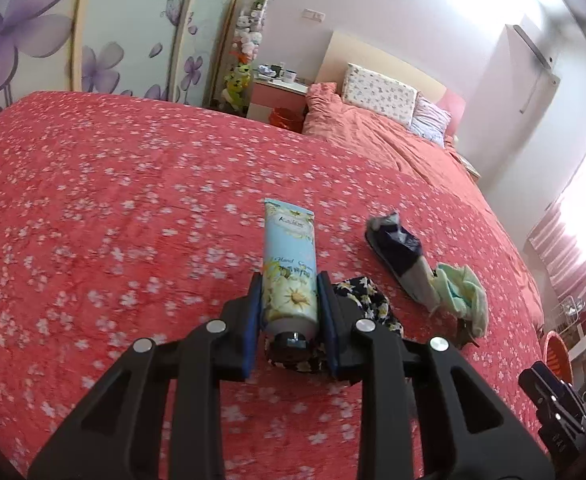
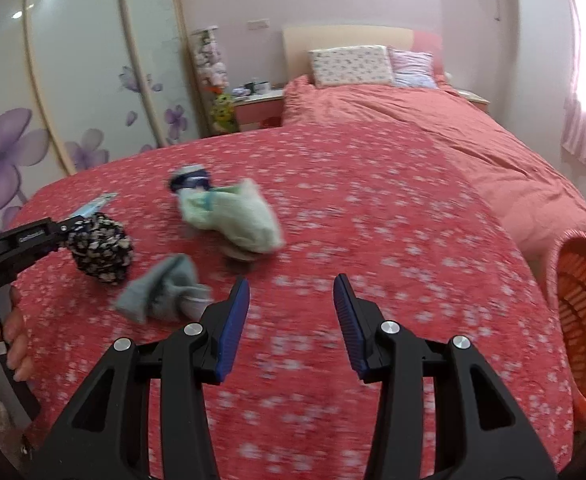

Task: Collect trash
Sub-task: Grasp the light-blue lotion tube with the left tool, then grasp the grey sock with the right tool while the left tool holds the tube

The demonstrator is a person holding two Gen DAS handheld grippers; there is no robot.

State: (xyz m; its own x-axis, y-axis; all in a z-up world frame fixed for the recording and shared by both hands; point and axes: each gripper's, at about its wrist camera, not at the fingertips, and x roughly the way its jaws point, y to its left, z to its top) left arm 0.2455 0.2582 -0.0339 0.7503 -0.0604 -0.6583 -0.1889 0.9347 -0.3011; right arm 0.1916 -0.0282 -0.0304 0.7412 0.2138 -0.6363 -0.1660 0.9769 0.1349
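Bedroom setting: a bed (image 1: 113, 208) covered by a red spread with small white blossoms, its far end carrying a coral duvet (image 2: 433, 132) and two pillows (image 2: 351, 65) against a pale headboard; sliding wardrobe doors (image 1: 29, 40) with purple flower prints run along the left wall, and a pink bedside cabinet (image 1: 277, 98) stands beside the headboard. Item 1, left hand-held gripper (image 1: 289, 294): black frame, blue pads, pinching a light-blue hand-cream tube (image 1: 289, 252) near its dark cap, the crimped end pointing away toward the pillows. Item 2, black floral-print cloth (image 1: 373, 300): bunched on the spread directly beneath and just right of the held tube; in the right wrist view it appears as a rounded bundle at the left gripper's tip. Item 3, dark-blue and grey sock (image 1: 397, 248): lying right of the tube, its end touching item 4. Item 4, pale green cloth (image 1: 463, 292): crumpled, overlapping the sock. Item 5, grey sock (image 2: 161, 290): loose on the spread, near the right gripper's left finger, blurred. Item 6, right hand-held gripper (image 2: 292, 294): fingers spread wide with nothing between them, hovering above the spread. Item 7, orange slatted basket (image 2: 585, 320): at the bed's right edge, opening tipped toward the camera. Both views show motion blur.
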